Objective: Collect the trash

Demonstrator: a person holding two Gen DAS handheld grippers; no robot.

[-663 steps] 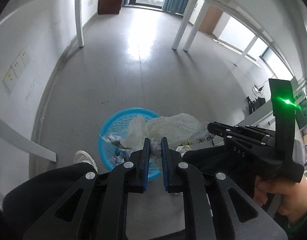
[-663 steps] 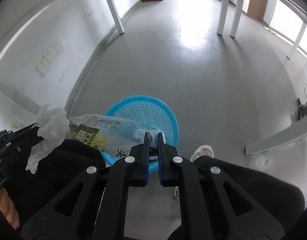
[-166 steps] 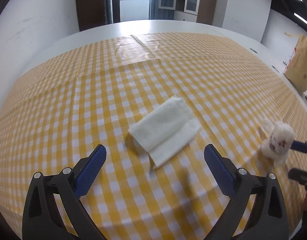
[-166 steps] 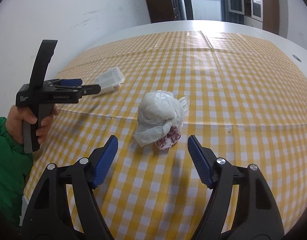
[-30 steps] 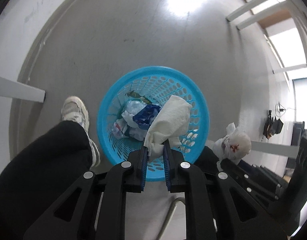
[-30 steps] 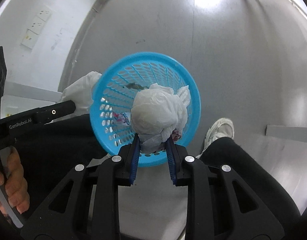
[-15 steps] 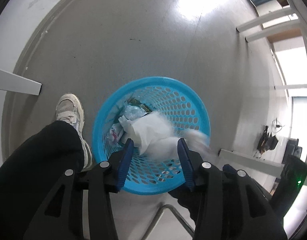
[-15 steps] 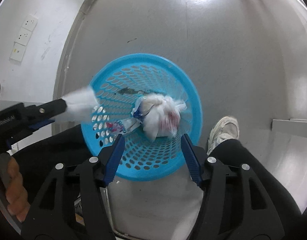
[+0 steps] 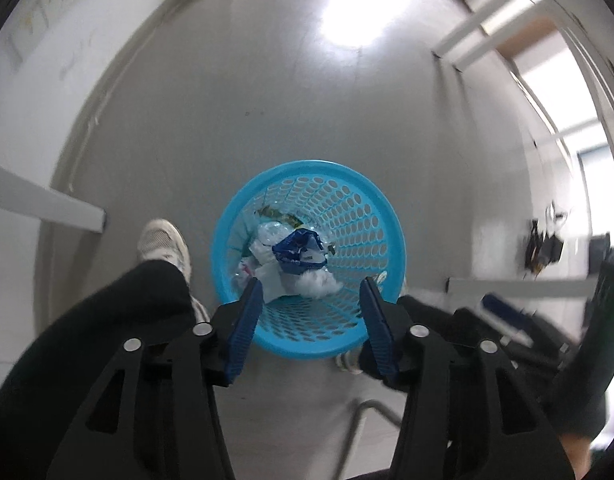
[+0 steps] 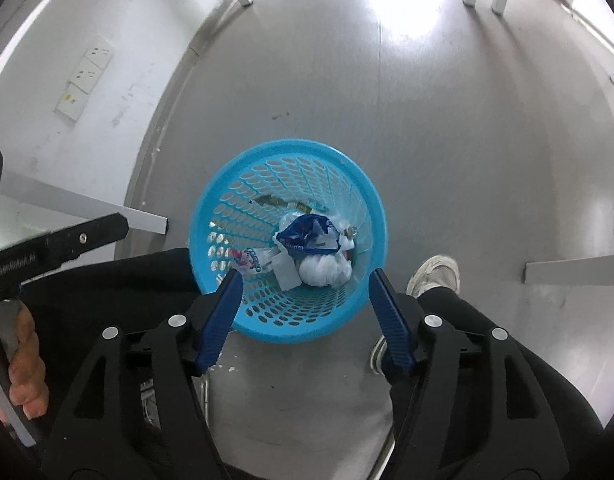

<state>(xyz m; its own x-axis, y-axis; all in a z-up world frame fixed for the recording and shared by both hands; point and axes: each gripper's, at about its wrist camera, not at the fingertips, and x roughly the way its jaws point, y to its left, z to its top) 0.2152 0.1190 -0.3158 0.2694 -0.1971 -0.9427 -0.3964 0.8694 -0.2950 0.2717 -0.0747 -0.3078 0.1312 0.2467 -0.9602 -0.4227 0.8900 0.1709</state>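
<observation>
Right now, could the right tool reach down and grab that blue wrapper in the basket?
Probably yes: the right tool hangs open above the basket, and the blue wrapper lies uncovered on top.

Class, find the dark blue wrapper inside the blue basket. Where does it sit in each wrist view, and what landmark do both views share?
Left wrist: the dark blue wrapper lies just left of centre, above the white tissue wad.
Right wrist: the wrapper lies at centre, above the same wad.
Shared landmark: the blue basket on the grey floor.

Blue mesh basket (image 10: 243,176) upright on the floor — white bundle (image 10: 325,270), blue wrapper (image 10: 307,234) inside
</observation>
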